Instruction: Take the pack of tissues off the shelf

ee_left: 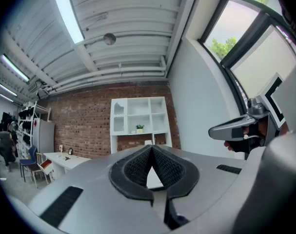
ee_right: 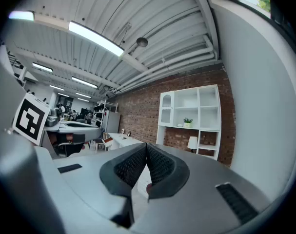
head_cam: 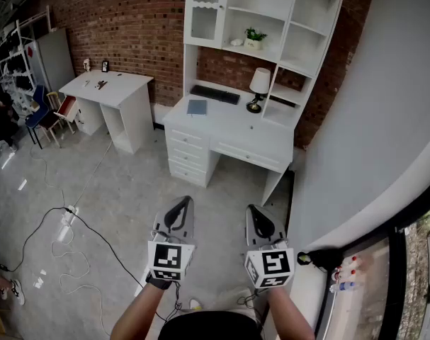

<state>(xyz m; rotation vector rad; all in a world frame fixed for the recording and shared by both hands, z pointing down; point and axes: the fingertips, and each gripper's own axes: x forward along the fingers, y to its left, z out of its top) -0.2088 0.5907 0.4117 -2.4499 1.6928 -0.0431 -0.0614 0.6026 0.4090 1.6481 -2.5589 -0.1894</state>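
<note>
- Brick walls (head_cam: 129, 20) close off a workshop room in the head view. A white shelf unit (head_cam: 300, 20) stands on a white counter (head_cam: 229, 129), well apart from the person across grey floor (head_cam: 129, 204).
- On an upper shelf lies what is probably the pack of tissues (head_cam: 236, 42), a small pale thing just beside a potted plant (head_cam: 254, 38). It is too small to be sure. A lamp (head_cam: 259, 83) and a keyboard (head_cam: 215, 94) sit on the counter below.
- The left tongs (head_cam: 183, 201) and the right tongs (head_cam: 253, 210) are held side by side, level, aimed toward the counter.
- In the left gripper view, the left tongs' pads meet at the tip, fully closed on nothing. The shelf unit shows small beyond them.
- In the right gripper view, the right tongs are likewise pressed together and empty.
- The step in hand looks like the approach. It would go well by walking close, opening one pair of tongs before reaching in, and entering level at shelf height. The pack should be pinched gently, as a soft pack squashes, while keeping clear of the plant.
- Only the square black-and-white patterns on the marker cubes (head_cam: 167, 259) show; no brand or words can be read.
</note>
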